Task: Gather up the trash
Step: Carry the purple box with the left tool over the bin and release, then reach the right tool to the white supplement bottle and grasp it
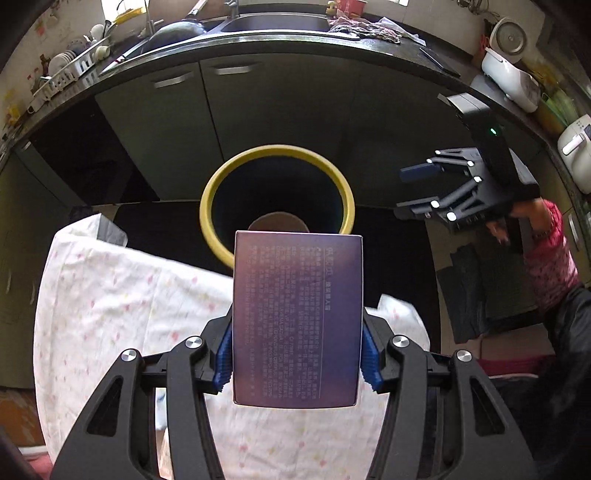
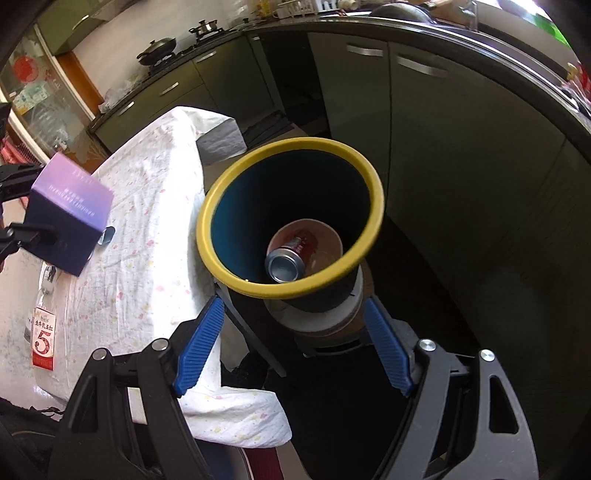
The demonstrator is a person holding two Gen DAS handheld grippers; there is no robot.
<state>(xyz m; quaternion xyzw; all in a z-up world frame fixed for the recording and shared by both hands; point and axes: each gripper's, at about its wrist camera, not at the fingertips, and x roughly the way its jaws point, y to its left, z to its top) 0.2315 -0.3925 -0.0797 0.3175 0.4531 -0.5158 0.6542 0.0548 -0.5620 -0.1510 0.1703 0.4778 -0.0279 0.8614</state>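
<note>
My left gripper [image 1: 297,358] is shut on a purple cardboard box [image 1: 298,317] and holds it above the table, just short of a dark trash bin with a yellow rim [image 1: 210,199]. The box also shows at the left of the right wrist view [image 2: 70,210]. In the right wrist view the bin [image 2: 288,291] stands past the table edge, with a red soda can [image 2: 291,256] lying at its bottom. My right gripper [image 2: 295,347] is open and empty, its blue pads either side of the bin's base. It shows open in the left wrist view [image 1: 417,192].
A table under a white dotted cloth [image 2: 147,266] holds a clear bottle with a red label [image 2: 42,332] at its left. Grey kitchen cabinets [image 1: 258,118] and a dark countertop with a sink [image 1: 277,26] stand behind the bin.
</note>
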